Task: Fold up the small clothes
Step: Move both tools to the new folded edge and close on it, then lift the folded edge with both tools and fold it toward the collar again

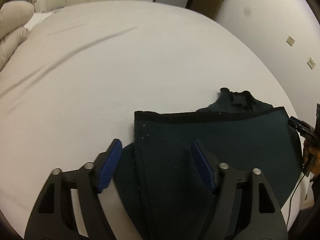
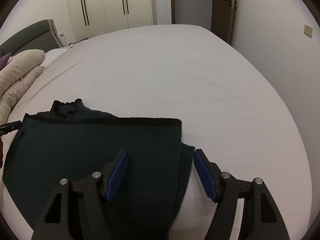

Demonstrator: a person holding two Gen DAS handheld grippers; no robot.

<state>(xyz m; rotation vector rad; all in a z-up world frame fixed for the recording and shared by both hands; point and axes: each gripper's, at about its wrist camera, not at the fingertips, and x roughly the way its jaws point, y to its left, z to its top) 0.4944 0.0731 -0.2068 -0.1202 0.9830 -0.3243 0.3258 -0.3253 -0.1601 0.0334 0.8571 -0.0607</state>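
Observation:
A dark green garment with a black hem lies folded on the white bed sheet. My left gripper is open, its blue pads straddling the garment's left folded edge from just above. In the right wrist view the same garment lies at lower left, and my right gripper is open over its right folded edge, with its blue pads apart. The right gripper's tip shows at the right edge of the left wrist view; the left gripper's tip shows at the left edge of the right wrist view.
A beige duvet is bunched at the bed's left by a grey headboard. Wardrobes and a door stand beyond the bed. A wall runs along the right side.

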